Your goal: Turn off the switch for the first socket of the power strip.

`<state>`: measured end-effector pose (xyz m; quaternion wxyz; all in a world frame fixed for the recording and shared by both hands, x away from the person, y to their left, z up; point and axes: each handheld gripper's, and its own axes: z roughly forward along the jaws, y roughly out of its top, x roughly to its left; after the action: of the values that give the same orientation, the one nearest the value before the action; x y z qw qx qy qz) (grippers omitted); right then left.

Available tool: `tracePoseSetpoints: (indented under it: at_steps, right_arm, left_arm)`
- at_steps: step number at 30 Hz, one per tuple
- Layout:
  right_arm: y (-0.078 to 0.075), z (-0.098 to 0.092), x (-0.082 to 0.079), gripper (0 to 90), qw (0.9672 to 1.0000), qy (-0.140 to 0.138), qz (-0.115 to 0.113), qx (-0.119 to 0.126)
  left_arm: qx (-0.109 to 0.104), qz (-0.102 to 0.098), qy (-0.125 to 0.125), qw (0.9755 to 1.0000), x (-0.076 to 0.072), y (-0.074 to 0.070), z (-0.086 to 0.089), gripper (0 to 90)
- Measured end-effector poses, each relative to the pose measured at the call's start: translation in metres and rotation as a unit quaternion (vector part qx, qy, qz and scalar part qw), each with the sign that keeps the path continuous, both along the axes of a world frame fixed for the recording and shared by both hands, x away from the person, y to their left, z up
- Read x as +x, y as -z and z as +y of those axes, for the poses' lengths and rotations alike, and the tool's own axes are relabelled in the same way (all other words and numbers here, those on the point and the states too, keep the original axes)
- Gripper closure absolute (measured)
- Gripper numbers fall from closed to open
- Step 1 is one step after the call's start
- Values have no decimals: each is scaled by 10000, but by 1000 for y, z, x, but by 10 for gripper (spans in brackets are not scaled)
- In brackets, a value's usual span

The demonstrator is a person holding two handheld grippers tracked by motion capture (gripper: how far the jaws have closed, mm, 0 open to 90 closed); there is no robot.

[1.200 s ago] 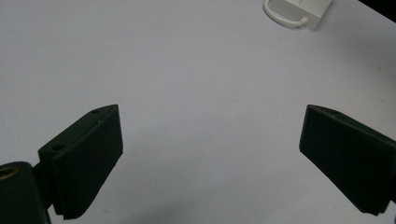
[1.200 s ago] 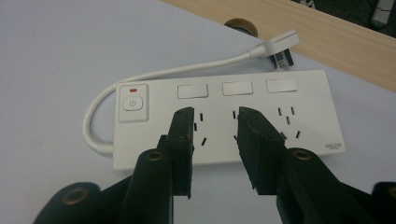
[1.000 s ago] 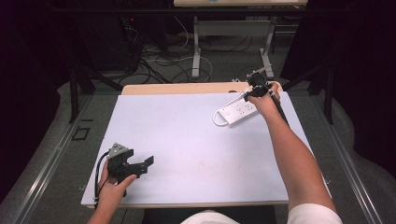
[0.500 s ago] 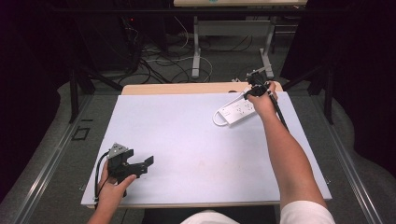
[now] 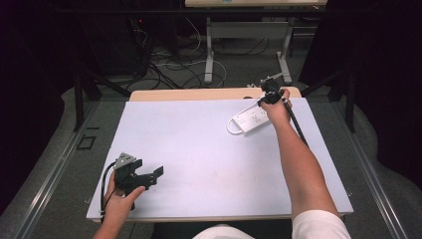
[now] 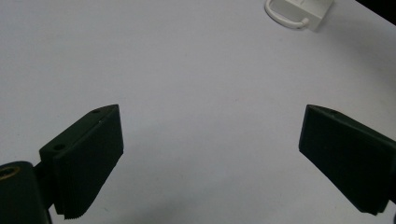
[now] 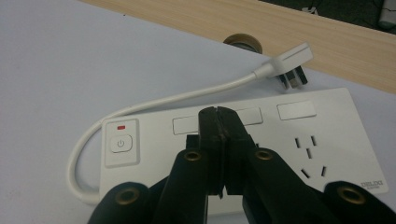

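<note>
A white power strip (image 5: 251,118) lies at the far right of the white mat, its short cord (image 7: 163,100) looped round to a plug (image 7: 289,65) beside it. My right gripper (image 5: 264,97) is right above the strip. In the right gripper view its jaws (image 7: 219,116) are shut together over the middle sockets, with nothing visible between them. The strip's power button (image 7: 121,142) is to their left. Near the mat's front left corner, my left gripper (image 5: 157,174) is held low, open and empty (image 6: 210,154). The strip's end (image 6: 303,9) shows far ahead of it.
The white mat (image 5: 199,144) covers most of a wooden table, whose bare far edge (image 5: 199,93) holds a round brown grommet (image 7: 243,41). Beyond the table are floor cables (image 5: 169,64) and another desk's legs (image 5: 210,55). Dark curtains hang at both sides.
</note>
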<state>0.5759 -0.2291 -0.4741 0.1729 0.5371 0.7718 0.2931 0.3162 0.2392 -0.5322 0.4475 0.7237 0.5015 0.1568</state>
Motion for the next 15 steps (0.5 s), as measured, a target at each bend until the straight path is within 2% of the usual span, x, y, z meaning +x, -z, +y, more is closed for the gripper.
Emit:
tracePoseSetpoints:
  at_steps: [5,8,9,15]
  right_arm:
    - [4,5,1,900,10000,-31,-21,32]
    - [9,9,3,900,9998,-53,-18,177]
    - [10,8,3,900,9999,-58,-22,92]
    - [18,14,5,900,9999,7,-33,150]
  left_arm:
    - [5,6,22,10000,0,0,0,63]
    - [7,1,19,10000,0,0,-1,64]
    - [12,-5,15,10000,0,0,0,64]
    - [-17,-25,-1,10000,0,0,1,64]
